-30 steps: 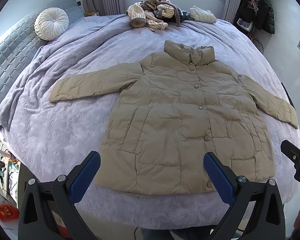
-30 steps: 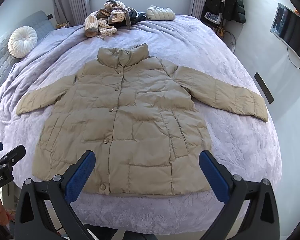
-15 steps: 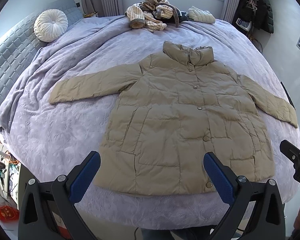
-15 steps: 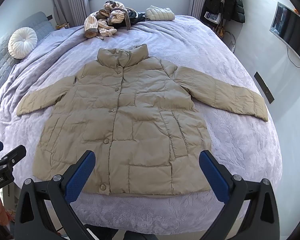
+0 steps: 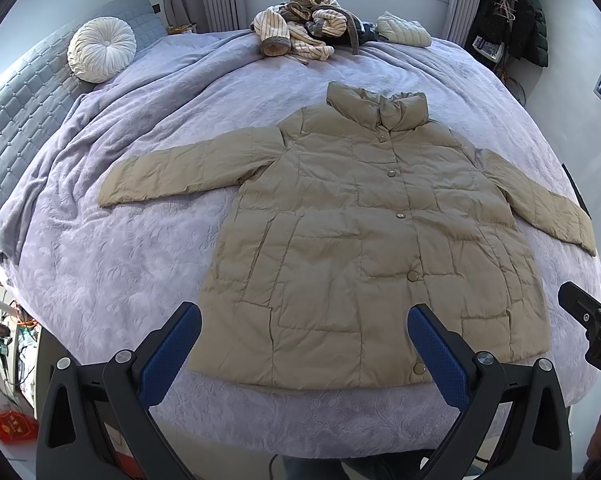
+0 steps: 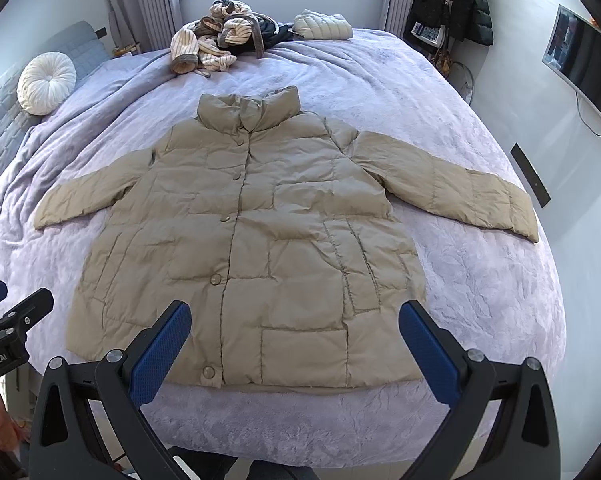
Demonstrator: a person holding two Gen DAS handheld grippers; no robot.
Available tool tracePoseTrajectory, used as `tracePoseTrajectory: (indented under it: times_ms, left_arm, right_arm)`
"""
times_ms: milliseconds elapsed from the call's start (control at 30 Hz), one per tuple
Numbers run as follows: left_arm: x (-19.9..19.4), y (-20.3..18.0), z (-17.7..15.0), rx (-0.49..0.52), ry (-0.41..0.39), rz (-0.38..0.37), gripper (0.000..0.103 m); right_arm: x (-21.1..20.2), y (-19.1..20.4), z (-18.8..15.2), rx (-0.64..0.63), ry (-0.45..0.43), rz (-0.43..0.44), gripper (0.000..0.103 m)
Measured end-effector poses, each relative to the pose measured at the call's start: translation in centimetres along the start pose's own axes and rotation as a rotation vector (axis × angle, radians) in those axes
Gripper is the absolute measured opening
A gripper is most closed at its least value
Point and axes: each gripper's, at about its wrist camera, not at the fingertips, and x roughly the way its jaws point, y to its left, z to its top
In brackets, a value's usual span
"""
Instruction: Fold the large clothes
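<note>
Khaki quilted puffer jacket (image 5: 364, 240) (image 6: 256, 248), spread flat and front-up on a lilac-covered bed (image 5: 112, 280) (image 6: 480, 288), buttoned down the middle, collar (image 5: 376, 108) toward the window, hem along the near edge of the bed. Both sleeves stretched outward: one (image 5: 188, 168) toward the headboard side, the other (image 6: 448, 188) reaching almost to the opposite edge of the bed. Held above the near edge of the bed, over the jacket's hem, the left gripper (image 5: 304, 340) and right gripper (image 6: 294, 340), each with blue-padded jaws spread wide apart and gripping nothing, no pad touching the fabric. Seen at the margin of each wrist view, part of the other gripper, just beside it. Farther back, near the window, a heap of striped clothing (image 5: 300, 32) (image 6: 212, 44) and a folded pale quilted garment (image 5: 402, 32) (image 6: 322, 26) lying on the bed. Round white pleated cushion (image 5: 100, 48) (image 6: 46, 82) propped against the grey padded headboard (image 5: 20, 112). Dark coats (image 6: 456, 0) hung in the far corner; wall-mounted screen (image 6: 576, 56) on the right wall.
</note>
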Motion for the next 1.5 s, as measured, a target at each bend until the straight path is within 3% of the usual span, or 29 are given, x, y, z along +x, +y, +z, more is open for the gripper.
tracePoseTrajectory:
  times_ms: [1500]
  left_arm:
    - [-0.12,0.01,-0.06,0.001,0.001,-0.002,0.103]
  right_arm:
    - [0.01,0.33,0.1,0.0,0.004,-0.001,0.103]
